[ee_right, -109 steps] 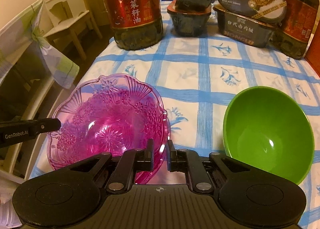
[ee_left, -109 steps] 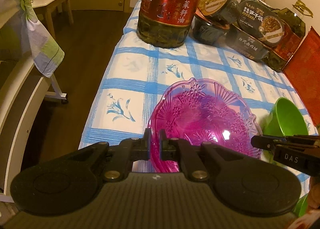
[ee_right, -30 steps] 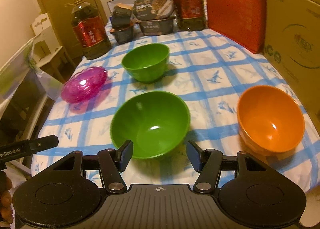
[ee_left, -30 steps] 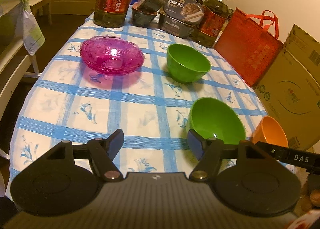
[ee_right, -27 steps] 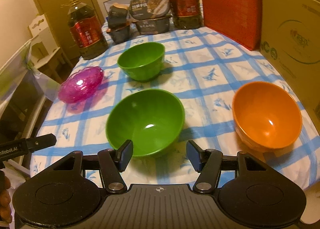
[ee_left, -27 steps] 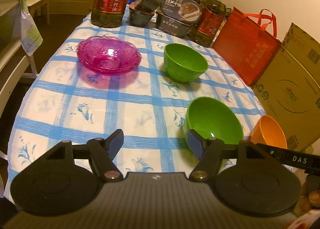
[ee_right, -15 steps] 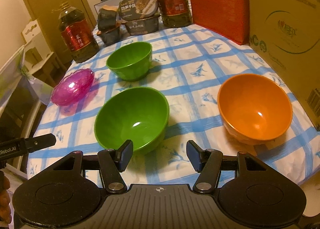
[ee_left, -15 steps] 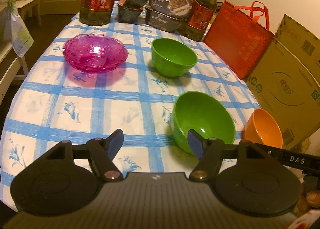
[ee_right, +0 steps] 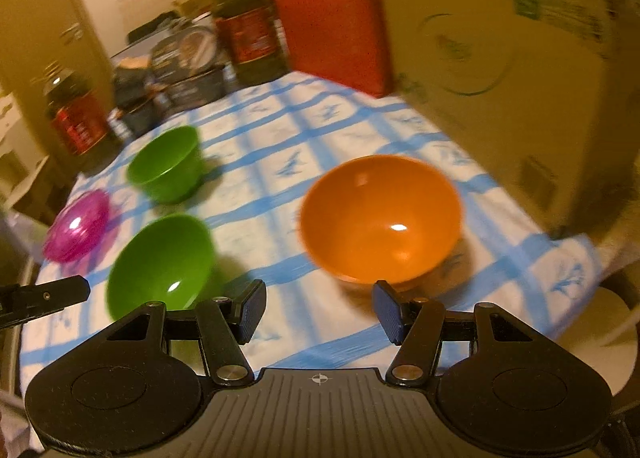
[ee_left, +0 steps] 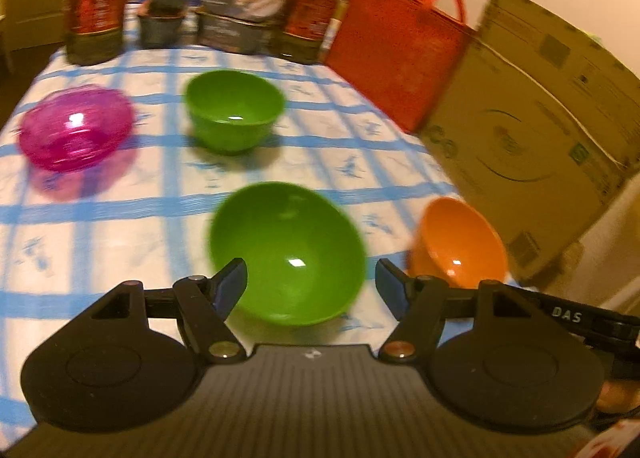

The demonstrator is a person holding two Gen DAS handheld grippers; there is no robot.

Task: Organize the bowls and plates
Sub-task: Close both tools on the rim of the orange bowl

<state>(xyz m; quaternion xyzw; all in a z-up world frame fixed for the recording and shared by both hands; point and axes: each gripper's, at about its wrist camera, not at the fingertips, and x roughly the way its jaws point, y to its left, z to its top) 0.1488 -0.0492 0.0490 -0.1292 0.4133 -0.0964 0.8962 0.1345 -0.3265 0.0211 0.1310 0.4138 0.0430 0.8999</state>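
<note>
On the blue-checked tablecloth (ee_left: 120,217) stand a pink glass plate (ee_left: 76,131), a far green bowl (ee_left: 234,109), a near green bowl (ee_left: 288,250) and an orange bowl (ee_left: 458,242). My left gripper (ee_left: 312,288) is open and empty, its jaws on either side of the near green bowl's front rim, above it. My right gripper (ee_right: 320,310) is open and empty, just in front of the orange bowl (ee_right: 380,217). The right wrist view also shows the near green bowl (ee_right: 160,266), the far green bowl (ee_right: 166,163) and the pink plate (ee_right: 78,232).
Oil bottles (ee_left: 98,1) and dark food tubs (ee_left: 236,17) line the far end of the table. A red bag (ee_left: 396,45) and a cardboard box (ee_left: 532,97) stand along the right side. The table edge (ee_right: 568,298) is close to the orange bowl.
Both grippers have swung right and closer to the table: the left now faces the near green bowl, the right now faces the orange bowl. Both stay open. The bowls have not moved.
</note>
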